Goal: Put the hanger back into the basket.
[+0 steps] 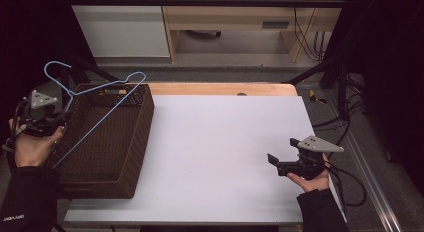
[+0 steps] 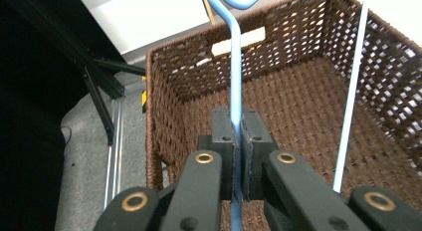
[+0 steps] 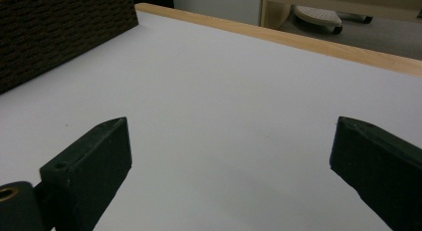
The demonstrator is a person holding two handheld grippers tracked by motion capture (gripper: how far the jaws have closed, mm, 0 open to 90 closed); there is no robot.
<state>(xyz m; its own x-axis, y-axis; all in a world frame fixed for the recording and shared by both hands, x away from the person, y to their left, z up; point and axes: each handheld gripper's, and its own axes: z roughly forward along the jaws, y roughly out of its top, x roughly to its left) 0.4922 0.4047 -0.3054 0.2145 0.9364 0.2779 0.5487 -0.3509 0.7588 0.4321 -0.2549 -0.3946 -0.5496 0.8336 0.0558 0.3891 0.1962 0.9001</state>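
Note:
A light blue wire hanger (image 1: 90, 104) hangs tilted over a brown wicker basket (image 1: 135, 142) at the table's left end. My left gripper (image 1: 56, 123) is shut on one wire of the hanger (image 2: 235, 76) just outside the basket's left wall, the wire pinched between the two pads (image 2: 223, 136). The hanger's hook rises above the basket's far left corner. The basket (image 2: 194, 76) looks empty inside. My right gripper (image 1: 281, 163) rests open near the table's right front, jaws wide apart over bare white surface (image 3: 229, 111), holding nothing.
The white tabletop (image 1: 220, 142) has a wooden strip along its far edge (image 1: 225, 88). Black frame legs and cables stand to the right of the table. A cabinet and a wooden shelf unit stand on the floor beyond. The basket's corner (image 3: 54, 32) lies far left of the right gripper.

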